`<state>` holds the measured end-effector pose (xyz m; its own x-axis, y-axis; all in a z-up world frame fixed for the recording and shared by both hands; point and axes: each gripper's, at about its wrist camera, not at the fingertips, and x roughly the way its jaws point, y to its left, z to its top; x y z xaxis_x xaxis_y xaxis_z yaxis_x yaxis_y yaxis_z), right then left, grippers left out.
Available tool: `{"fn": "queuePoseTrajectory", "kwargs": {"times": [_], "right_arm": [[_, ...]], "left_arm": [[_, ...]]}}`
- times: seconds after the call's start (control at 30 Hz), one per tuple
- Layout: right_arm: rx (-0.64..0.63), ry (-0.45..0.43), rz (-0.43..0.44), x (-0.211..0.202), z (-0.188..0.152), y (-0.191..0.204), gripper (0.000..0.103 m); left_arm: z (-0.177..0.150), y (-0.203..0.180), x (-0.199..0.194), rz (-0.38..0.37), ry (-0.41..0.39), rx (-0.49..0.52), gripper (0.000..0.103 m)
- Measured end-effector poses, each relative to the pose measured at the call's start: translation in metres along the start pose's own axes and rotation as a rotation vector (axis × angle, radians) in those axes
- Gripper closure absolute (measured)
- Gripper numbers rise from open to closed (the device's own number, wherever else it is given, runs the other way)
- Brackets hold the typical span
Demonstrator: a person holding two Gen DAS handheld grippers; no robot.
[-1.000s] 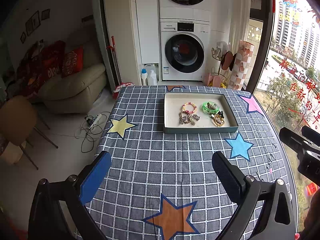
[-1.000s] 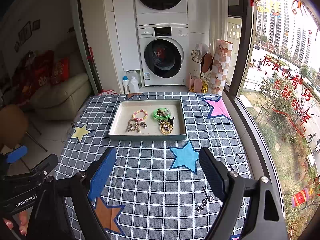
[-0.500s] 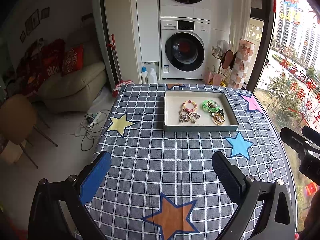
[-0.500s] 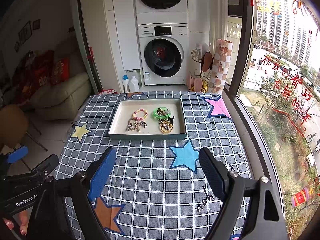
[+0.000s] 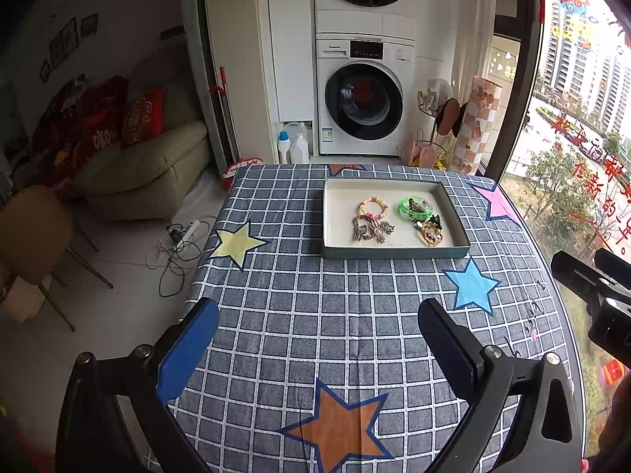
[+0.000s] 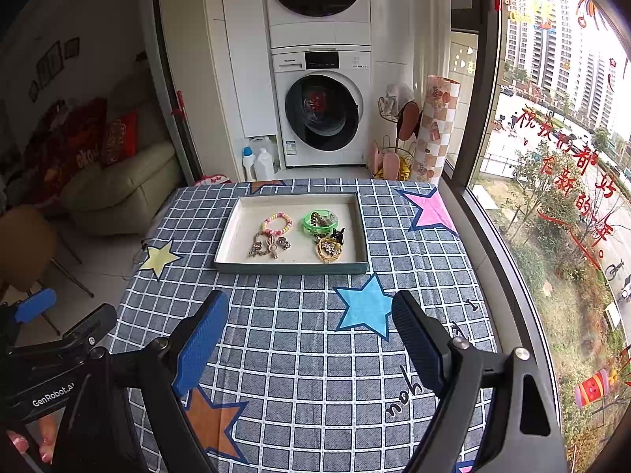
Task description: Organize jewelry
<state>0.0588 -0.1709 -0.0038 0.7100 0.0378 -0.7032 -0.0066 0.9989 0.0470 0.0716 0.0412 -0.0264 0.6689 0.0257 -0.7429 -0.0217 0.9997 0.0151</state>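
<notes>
A shallow grey-green tray point(image 5: 394, 252) point(image 6: 292, 267) sits at the far middle of the table. It holds a pink bead bracelet point(image 5: 373, 207) point(image 6: 277, 224), a green bangle point(image 5: 415, 208) point(image 6: 320, 222), silver charms point(image 5: 372, 230) point(image 6: 269, 247) and a gold piece with a black clip point(image 5: 430, 232) point(image 6: 329, 248). My left gripper point(image 5: 317, 339) is open and empty over the near table. My right gripper point(image 6: 309, 335) is open and empty, well short of the tray. Each gripper shows at the edge of the other's view.
The table wears a blue checked cloth with coloured stars point(image 5: 471, 284). A washer and dryer stack point(image 5: 364, 106) stands beyond the table. A sofa point(image 5: 146, 169) and chair point(image 5: 31, 232) are at left. A large window point(image 6: 552, 138) runs along the right edge.
Both grippers have stayed open and empty. The left view has drifted slightly, so the tray sits a little farther up; the right view is almost unchanged.
</notes>
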Motion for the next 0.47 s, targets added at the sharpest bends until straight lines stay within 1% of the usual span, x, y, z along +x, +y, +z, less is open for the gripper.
{"fn": "queuePoseTrajectory", "kwargs": {"times": [0.47], "right_arm": [[-0.001, 0.01, 0.003, 0.0008, -0.003, -0.0028, 0.016]], "left_arm": [[0.0008, 0.0001, 0.001, -0.006, 0.0, 0.009, 0.0]]}}
